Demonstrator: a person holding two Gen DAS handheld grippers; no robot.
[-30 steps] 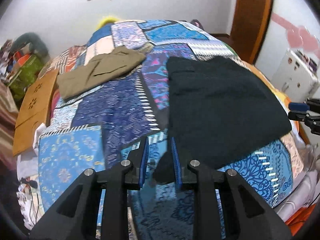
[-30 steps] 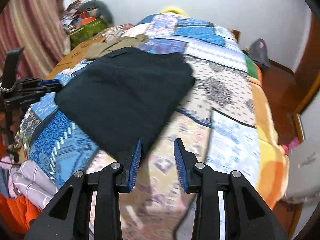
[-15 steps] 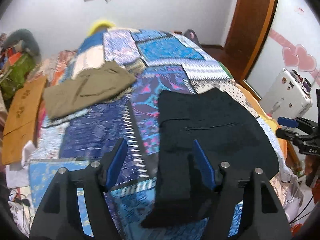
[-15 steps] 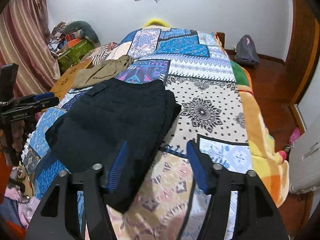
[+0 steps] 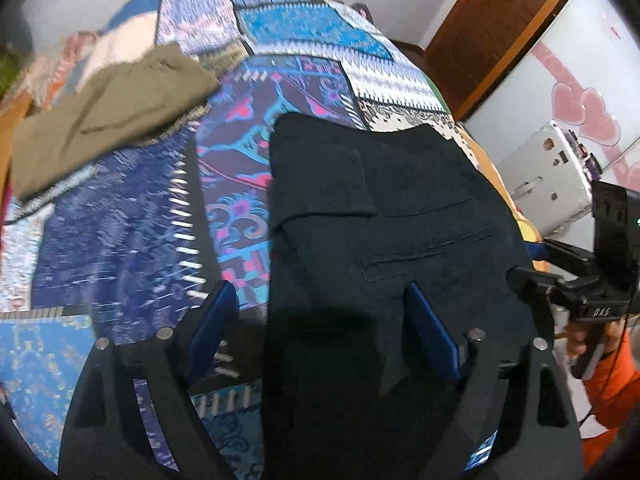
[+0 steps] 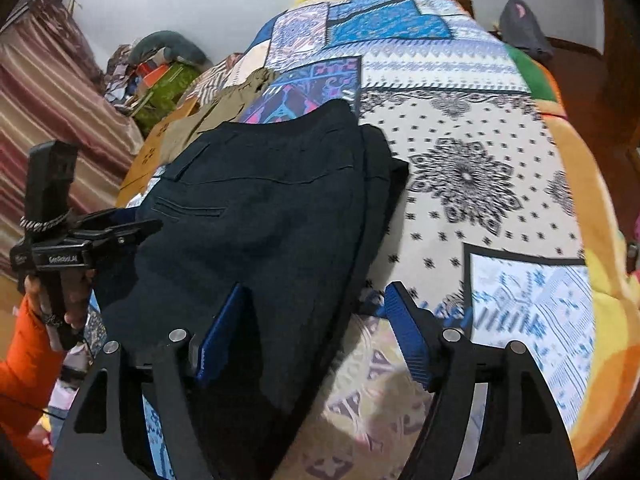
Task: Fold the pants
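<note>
Black pants [image 5: 384, 216] lie folded on the patchwork bed [image 5: 132, 240]. My left gripper [image 5: 320, 320] hovers over their near left edge. Its jaws are opening wide, and the blue pads [image 5: 212, 328] touch no cloth. In the right wrist view the same pants [image 6: 260, 220] fill the middle. My right gripper [image 6: 316, 320] straddles their near right edge, jaws opening and pads clear of the fabric. Each camera sees the other gripper: the right one [image 5: 576, 284] at the pants' right side, the left one [image 6: 92, 240] at their left, each held by a hand in an orange sleeve.
Olive pants [image 5: 112, 112] lie folded at the bed's far left. A wooden door [image 5: 492, 28] and a white appliance [image 5: 548, 176] stand to the right. A striped curtain [image 6: 52, 120], a clutter pile [image 6: 160, 76] and a grey bag [image 6: 520, 24] border the bed.
Both grippers went from a narrow gap to wide open. Both moved in over the black pants' near edge and tipped downward, so the pants now fill more of each view.
</note>
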